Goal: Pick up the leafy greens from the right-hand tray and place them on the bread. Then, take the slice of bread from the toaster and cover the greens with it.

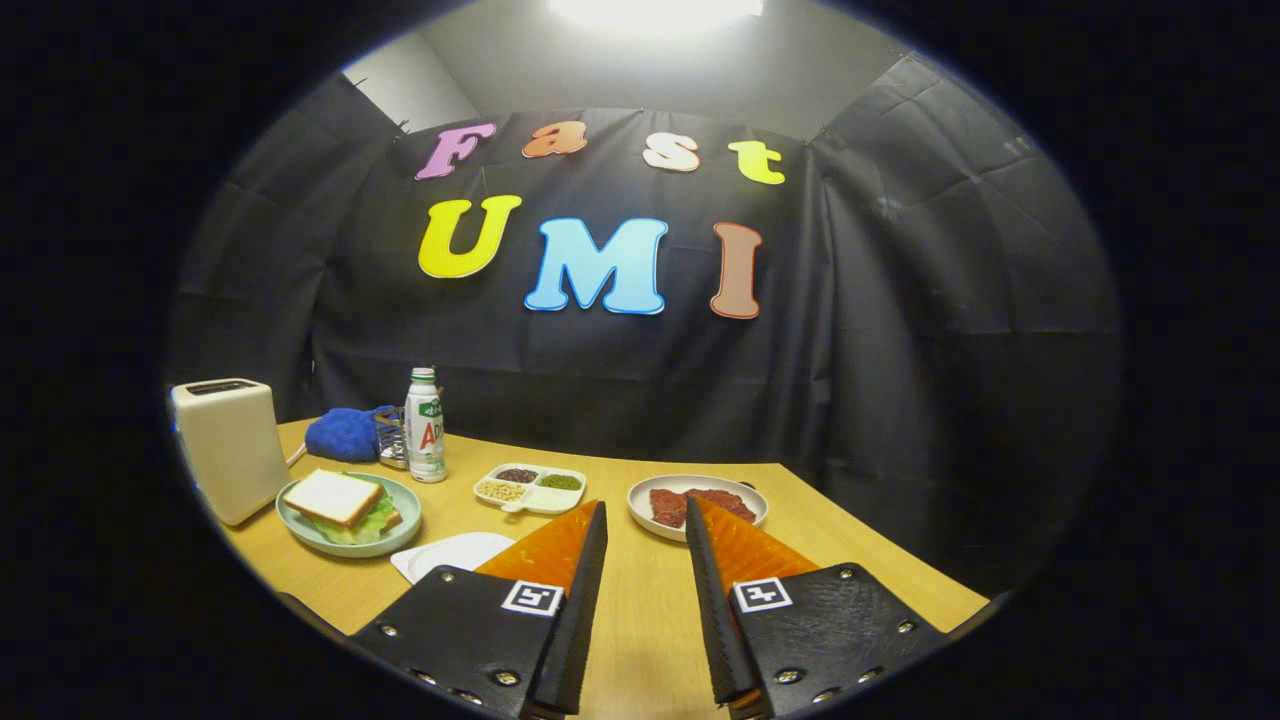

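Note:
My gripper (645,515) stands open above the wooden table (640,600), with nothing between its fingers. Far off to the left of the fingers a pale green plate (405,505) holds a stack: a white bread slice (333,497) lies on top of leafy greens (362,525), with another slice beneath them. Left of that plate stands a cream toaster (228,447); its slots look dark. Just beyond the right finger sits a white plate (640,495) holding reddish meat (697,503).
A white divided dish (530,490) of seeds and sauces lies ahead of the left finger. A white bottle (425,425) and a blue cloth (345,433) stand behind the green plate. A flat white tray (450,553) lies near the left finger.

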